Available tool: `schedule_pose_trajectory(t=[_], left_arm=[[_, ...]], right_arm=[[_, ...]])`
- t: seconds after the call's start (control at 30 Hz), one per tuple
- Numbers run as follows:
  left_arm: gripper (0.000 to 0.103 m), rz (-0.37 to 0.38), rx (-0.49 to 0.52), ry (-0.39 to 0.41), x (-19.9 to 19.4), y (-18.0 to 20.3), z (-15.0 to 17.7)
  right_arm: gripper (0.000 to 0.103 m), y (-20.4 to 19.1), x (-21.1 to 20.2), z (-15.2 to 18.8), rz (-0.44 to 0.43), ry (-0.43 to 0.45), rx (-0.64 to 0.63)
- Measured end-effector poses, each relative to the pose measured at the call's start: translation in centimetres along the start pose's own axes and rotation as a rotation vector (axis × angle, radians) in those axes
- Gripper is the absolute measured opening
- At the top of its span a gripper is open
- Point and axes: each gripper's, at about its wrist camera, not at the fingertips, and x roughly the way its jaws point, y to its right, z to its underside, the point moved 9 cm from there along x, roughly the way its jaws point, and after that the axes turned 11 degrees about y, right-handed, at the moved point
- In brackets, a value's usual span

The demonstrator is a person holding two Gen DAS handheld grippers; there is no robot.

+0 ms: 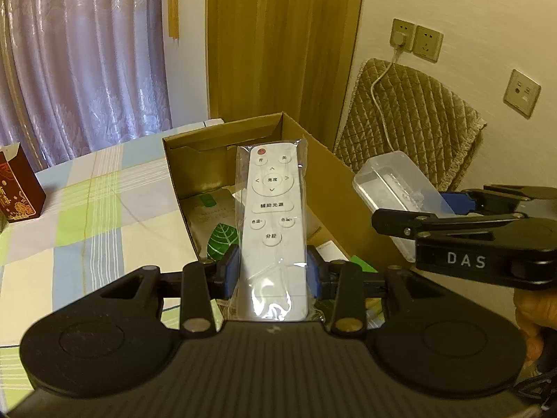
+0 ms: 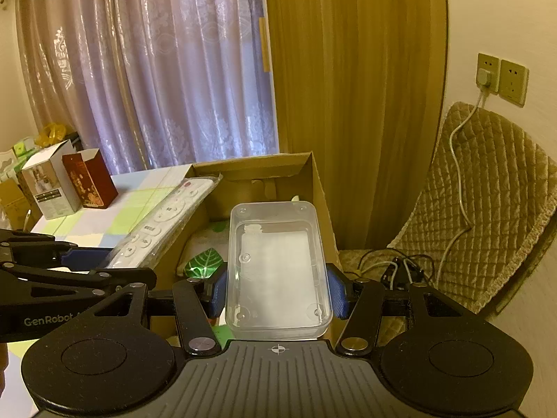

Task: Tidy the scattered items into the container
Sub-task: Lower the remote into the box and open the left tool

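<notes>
Over the cardboard box (image 1: 334, 170), the left gripper (image 1: 273, 275) clamps a light, bag-slick remote (image 1: 273, 216) low down – the right gripper (image 2: 276, 294) pinches a stiff clear plastic box (image 2: 276, 268) by its sides

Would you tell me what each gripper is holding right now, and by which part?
The left gripper clamps the bagged white remote by the long sides of its lower half. The right gripper grips the clear plastic box across the long sides near its close end.
</notes>
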Motion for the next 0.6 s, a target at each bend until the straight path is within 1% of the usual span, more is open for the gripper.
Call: schedule_pose_trajectory(t=[0.6], left_arm=[[0.033,-0.005,-0.022,-0.028,2.6,-1.0,0.7]], right_arm=[[0.058,-0.2,2.8,0.1,-0.013,-0.017,0.004]])
